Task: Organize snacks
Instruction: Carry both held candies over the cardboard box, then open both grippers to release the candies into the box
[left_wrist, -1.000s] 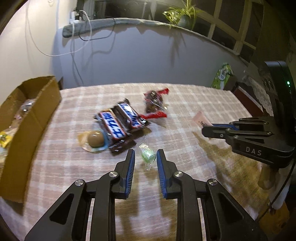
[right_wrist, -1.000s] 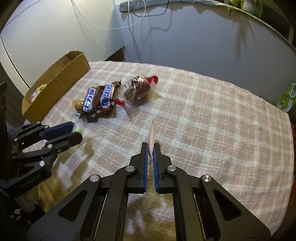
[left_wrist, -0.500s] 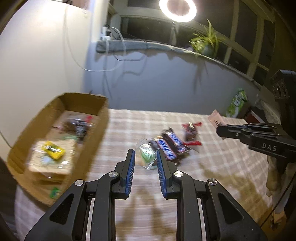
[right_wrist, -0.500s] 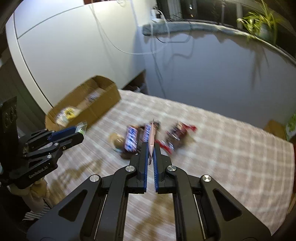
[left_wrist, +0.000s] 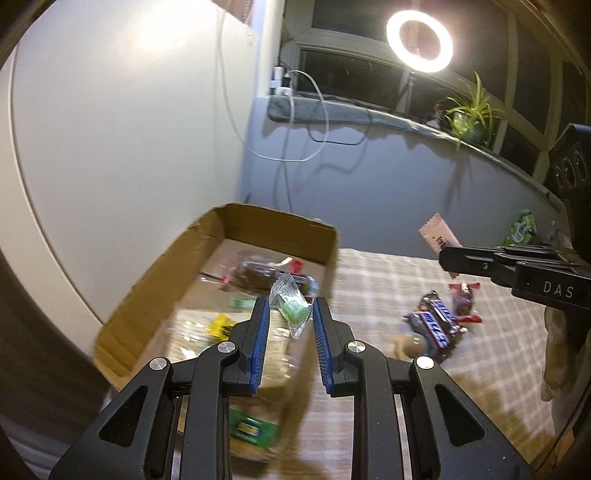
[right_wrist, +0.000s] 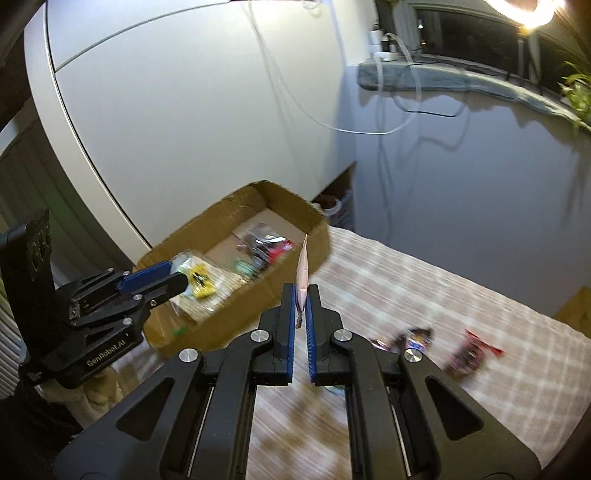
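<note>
My left gripper is shut on a small clear-and-green wrapped candy and hangs over the open cardboard box. The right wrist view shows that left gripper above the box from the side. A thin pink packet stands edge-on with my right gripper shut on it, just right of the box's near corner. In the left wrist view the right gripper holds the pink packet above the table. Inside the box lie several wrapped snacks, blurred.
On the plaid tablecloth right of the box lie two Snickers bars, a red-ended wrapped candy and a round chocolate. A white wall stands behind the box. A sill with cables, a ring light and a plant runs along the back.
Both grippers have swung left and risen from the middle of the table to the box, each still carrying its snack. The box now lies under the left gripper.
</note>
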